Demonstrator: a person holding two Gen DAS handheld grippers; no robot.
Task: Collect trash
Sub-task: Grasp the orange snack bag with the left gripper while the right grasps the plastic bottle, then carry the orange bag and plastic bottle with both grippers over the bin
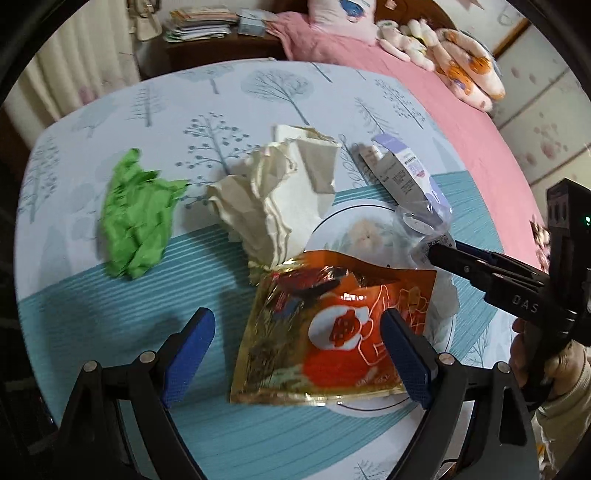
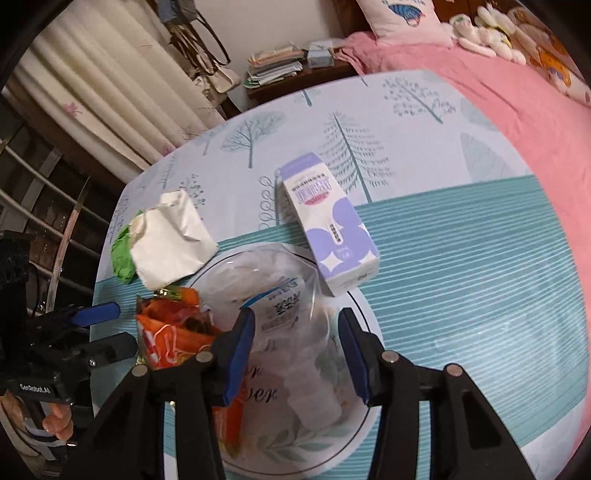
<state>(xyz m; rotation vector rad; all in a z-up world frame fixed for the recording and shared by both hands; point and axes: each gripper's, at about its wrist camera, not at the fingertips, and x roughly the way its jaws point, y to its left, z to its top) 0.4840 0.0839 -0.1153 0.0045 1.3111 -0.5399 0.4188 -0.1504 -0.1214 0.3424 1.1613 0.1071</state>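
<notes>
The trash lies heaped on and around a white plate [image 2: 364, 417] on the tree-patterned surface [image 1: 110, 302]: an orange snack wrapper [image 1: 332, 332], a clear plastic bag [image 2: 280, 295], crumpled white paper [image 1: 273, 195], a green wad [image 1: 136, 218] and a purple-and-white carton [image 2: 332, 229]. The left claw [image 1: 297, 354] gapes wide over the wrapper, gripping nothing. The right claw [image 2: 297, 350] stands partly parted astride the plastic bag; whether its pads press on it is unclear.

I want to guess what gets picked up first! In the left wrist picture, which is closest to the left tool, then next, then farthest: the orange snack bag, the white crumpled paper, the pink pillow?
1. Orange snack bag: right between the left tool's fingers.
2. White crumpled paper: just beyond the bag, mid-table.
3. Pink pillow: far back, on the bed.
</notes>
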